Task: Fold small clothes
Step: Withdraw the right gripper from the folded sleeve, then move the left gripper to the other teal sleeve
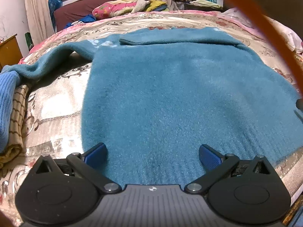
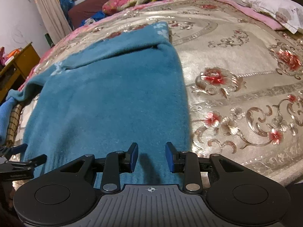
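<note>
A teal fleece sweater [image 1: 170, 98] lies flat on the flowered bedspread [image 2: 236, 71], its hem towards me. One sleeve [image 1: 170, 37] is folded across the top. The other sleeve [image 1: 47, 62] trails off to the left. My left gripper [image 1: 152, 156] stands wide open just above the hem near the sweater's left edge, with nothing between its blue pads [image 1: 97, 154]. My right gripper [image 2: 151, 157] hovers over the hem near the right edge, its jaws narrowly apart with only the fabric below showing in the gap. The left gripper [image 2: 28, 154] also shows at the right wrist view's left edge.
A light blue knit garment [image 1: 5, 104] and a folded tan checked cloth [image 1: 19, 109] lie left of the sweater. A pillow [image 2: 265, 3] sits at the bed's far right. A wooden cabinet [image 2: 19, 62] stands left of the bed. An orange strap [image 1: 265, 28] crosses the upper right.
</note>
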A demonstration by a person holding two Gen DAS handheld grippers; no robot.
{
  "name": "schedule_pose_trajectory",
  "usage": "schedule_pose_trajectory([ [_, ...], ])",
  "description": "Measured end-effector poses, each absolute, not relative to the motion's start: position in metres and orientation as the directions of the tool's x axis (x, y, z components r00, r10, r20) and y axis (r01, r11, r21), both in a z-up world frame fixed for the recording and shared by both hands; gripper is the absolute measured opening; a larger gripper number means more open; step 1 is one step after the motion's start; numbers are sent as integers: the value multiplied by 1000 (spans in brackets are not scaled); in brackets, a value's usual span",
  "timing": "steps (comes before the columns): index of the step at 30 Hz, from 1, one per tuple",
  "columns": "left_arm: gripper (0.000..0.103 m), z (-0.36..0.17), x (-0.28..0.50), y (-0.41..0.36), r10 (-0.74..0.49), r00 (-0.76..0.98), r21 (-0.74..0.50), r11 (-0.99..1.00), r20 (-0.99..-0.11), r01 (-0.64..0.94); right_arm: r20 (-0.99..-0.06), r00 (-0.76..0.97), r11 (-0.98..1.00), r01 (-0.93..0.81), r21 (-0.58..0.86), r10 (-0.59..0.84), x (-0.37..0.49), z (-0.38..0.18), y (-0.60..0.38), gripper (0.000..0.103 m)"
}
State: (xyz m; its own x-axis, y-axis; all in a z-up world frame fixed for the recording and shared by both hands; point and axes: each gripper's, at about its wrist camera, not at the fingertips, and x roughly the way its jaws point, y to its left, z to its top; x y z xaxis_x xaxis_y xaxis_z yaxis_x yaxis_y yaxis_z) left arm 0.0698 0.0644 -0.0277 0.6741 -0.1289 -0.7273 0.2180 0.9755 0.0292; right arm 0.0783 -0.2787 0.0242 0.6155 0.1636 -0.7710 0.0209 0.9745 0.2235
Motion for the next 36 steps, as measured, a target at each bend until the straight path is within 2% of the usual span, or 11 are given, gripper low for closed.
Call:
schedule_pose_trajectory([
  [7, 103, -27, 66, 65, -133, 685, 25, 976, -716, 216, -731, 654, 970, -19, 241, 195, 76, 31, -267, 32],
  [10, 103, -21, 69, 71, -149, 682, -25, 982, -716, 189, -724, 654, 965, -34, 261, 219, 79, 30, -262, 32],
  [13, 103, -10, 71, 82, -157, 716, -94, 987, -680, 128, -719, 651, 960, -51, 277, 242, 83, 28, -255, 32],
  [18, 103, 12, 91, 113, -59, 802, -107, 994, -594, -6, -711, 648, 951, -74, 300, 274, 94, 26, -240, 32],
  [23, 103, 21, 130, 157, 38, 840, -173, 972, -542, -156, -712, 639, 950, -103, 296, 291, 106, 24, -218, 32],
  [27, 103, 19, 162, 181, 104, 850, -204, 949, -516, -240, -720, 626, 951, -138, 275, 299, 116, 21, -199, 32],
  [31, 103, 11, 185, 204, 136, 845, -289, 902, -518, -322, -722, 619, 950, -171, 260, 309, 125, 18, -182, 32],
  [36, 103, 8, 198, 205, 162, 859, -322, 881, -485, -348, -718, 609, 942, -198, 272, 336, 139, 12, -170, 32],
])
